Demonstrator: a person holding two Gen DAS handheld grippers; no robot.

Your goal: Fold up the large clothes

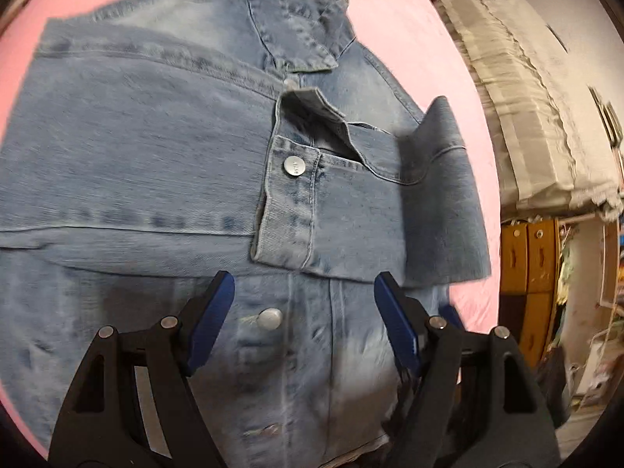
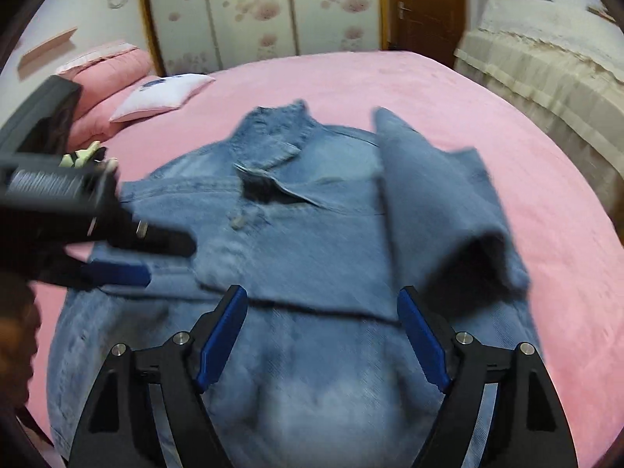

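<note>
Denim jacket (image 1: 163, 148), one, lies front-up on the pink bed (image 2: 487, 124), both sleeves folded across the chest. Two metal buttons (image 1: 293, 165) show in the left wrist view. Left gripper (image 1: 304, 312) and right gripper (image 2: 323, 323) both hang over the lower front, jaws spread, nothing between them. Two pillows (image 2: 156, 95) lie near the headboard.

Both are tilted downward. The left hand-held gripper (image 1: 304, 304) has its jaws wide apart, nothing between them. The right hand-held gripper (image 2: 323, 318) is also spread, empty.
</note>
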